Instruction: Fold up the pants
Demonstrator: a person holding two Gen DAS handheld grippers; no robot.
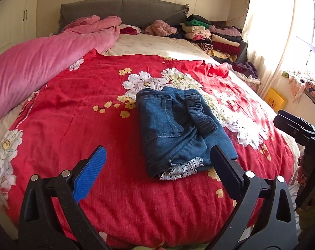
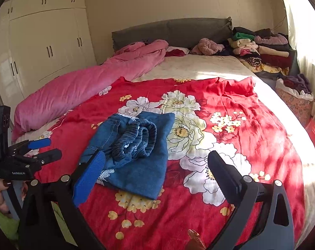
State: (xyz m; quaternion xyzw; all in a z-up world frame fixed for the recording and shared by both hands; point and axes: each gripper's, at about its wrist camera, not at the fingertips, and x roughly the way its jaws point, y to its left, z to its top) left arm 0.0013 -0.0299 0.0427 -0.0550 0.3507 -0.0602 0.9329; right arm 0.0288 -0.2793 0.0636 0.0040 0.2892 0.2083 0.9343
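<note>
A pair of blue denim pants (image 1: 178, 129) lies folded into a small bundle on the red flowered bedspread (image 1: 84, 108), its dark elastic waistband (image 1: 201, 112) on top and white lace trim at the near edge. The pants also show in the right wrist view (image 2: 136, 150). My left gripper (image 1: 157, 156) is open and empty, just in front of the bundle, above the bedspread. My right gripper (image 2: 157, 162) is open and empty, to the right of the bundle. The left gripper (image 2: 46, 148) shows open at the left of the right wrist view.
A pink quilt (image 1: 43, 62) lies along the bed's left side. Stacks of folded clothes (image 1: 211, 35) sit at the far right by the grey headboard (image 1: 124, 10). A cloth basket (image 2: 294, 98) stands right of the bed. Cream wardrobes (image 2: 45, 45) line the left wall.
</note>
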